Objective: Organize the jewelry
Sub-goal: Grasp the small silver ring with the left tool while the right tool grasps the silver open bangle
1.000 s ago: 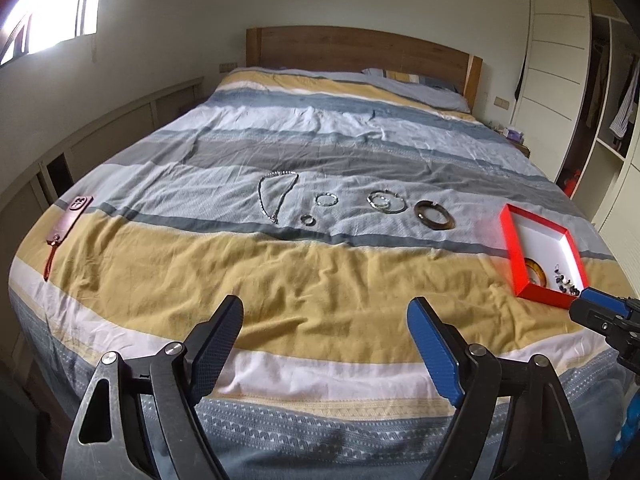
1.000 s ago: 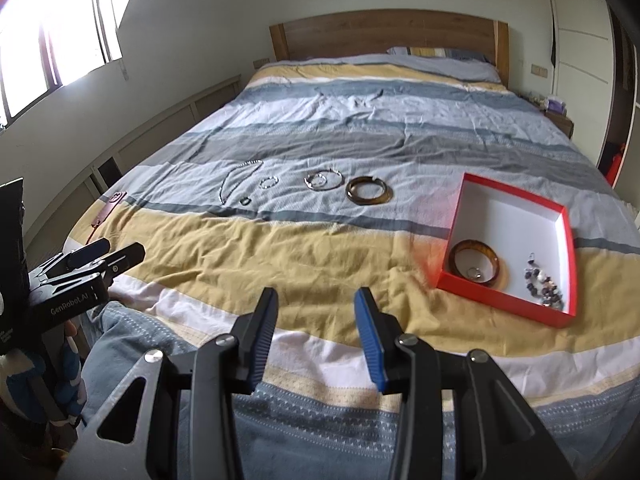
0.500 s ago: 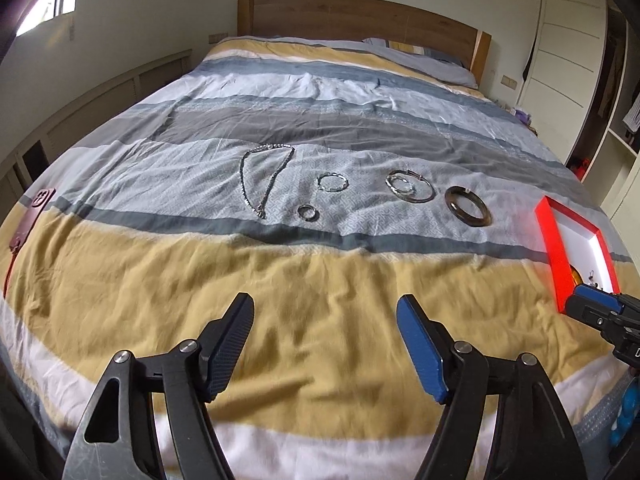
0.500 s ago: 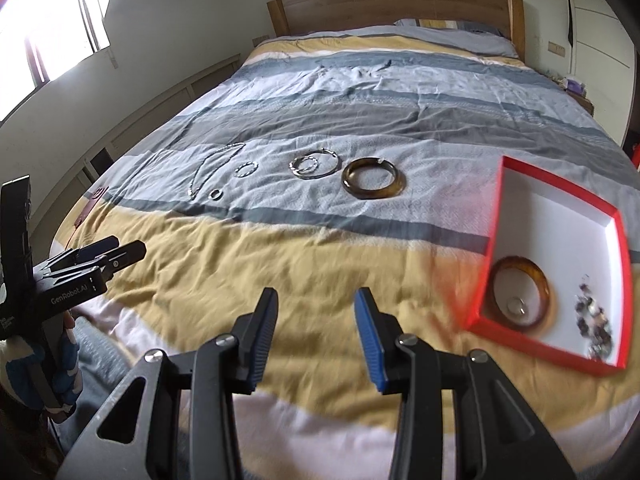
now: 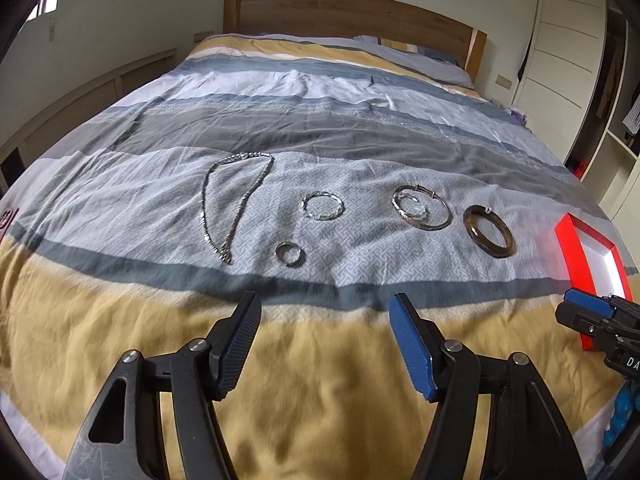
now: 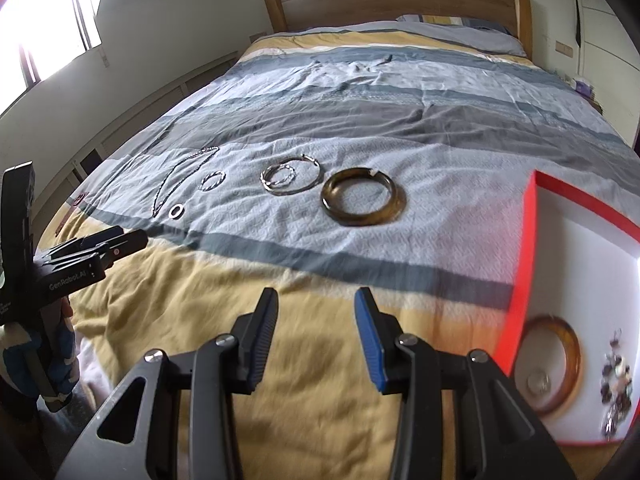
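Several pieces lie in a row on the striped bedcover: a silver chain necklace [image 5: 205,208], a small ring [image 5: 280,256], a twisted silver bracelet [image 5: 320,218], overlapping silver bangles [image 5: 404,212] and a brown bangle [image 5: 472,232]. My left gripper [image 5: 324,308] hovers over the yellow stripe short of them, its jaws closing with nothing between them. My right gripper [image 6: 317,300] stands open at a narrow gap, empty, short of the brown bangle [image 6: 362,221]. The red box [image 6: 524,264] to its right holds an amber bangle [image 6: 568,332], a small ring and beads [image 6: 616,380].
The wooden headboard [image 5: 352,12] and pillows are at the far end. White wardrobes [image 5: 568,40] stand on the right, a low wall ledge on the left. A dark red strap [image 5: 8,216] lies at the bed's left edge. A gloved hand [image 6: 24,356] holds the left gripper.
Both grippers have come forward and down toward the bedcover, so the jewelry sits closer. The left jaws have narrowed. The right jaws keep the same gap.
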A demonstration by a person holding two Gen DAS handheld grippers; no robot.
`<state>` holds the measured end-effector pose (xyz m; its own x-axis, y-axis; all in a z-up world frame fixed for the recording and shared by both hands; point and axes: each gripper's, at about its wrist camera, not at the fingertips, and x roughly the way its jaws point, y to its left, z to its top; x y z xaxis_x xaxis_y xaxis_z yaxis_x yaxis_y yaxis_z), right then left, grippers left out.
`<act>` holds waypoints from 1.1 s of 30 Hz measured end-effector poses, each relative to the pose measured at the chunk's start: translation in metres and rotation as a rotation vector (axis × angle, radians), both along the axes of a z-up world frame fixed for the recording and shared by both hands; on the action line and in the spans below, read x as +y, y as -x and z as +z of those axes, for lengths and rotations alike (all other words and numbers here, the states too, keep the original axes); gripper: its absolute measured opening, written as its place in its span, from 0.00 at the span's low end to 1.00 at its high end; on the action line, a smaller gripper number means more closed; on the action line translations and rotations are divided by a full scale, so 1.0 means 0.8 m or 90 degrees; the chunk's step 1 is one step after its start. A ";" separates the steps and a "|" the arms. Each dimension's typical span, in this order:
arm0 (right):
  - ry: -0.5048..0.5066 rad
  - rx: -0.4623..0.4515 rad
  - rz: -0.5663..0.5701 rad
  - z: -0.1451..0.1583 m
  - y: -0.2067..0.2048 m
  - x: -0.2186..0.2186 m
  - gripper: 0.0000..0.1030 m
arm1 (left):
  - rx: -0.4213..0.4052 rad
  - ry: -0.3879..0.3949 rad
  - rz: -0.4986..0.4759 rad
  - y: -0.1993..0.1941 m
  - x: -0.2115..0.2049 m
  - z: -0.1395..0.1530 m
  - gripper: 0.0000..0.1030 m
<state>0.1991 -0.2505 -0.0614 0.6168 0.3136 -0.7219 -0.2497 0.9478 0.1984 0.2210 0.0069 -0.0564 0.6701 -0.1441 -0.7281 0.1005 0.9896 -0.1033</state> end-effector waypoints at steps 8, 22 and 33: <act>-0.012 -0.006 0.034 -0.008 -0.028 0.016 0.37 | -0.012 0.024 0.009 -0.037 0.007 -0.010 0.58; -0.028 -0.015 0.099 -0.018 -0.063 0.056 0.36 | 0.013 0.043 0.020 -0.074 0.016 -0.040 0.48; 0.009 -0.024 0.163 -0.015 -0.124 0.103 0.23 | 0.035 0.044 0.031 -0.090 0.018 -0.056 0.45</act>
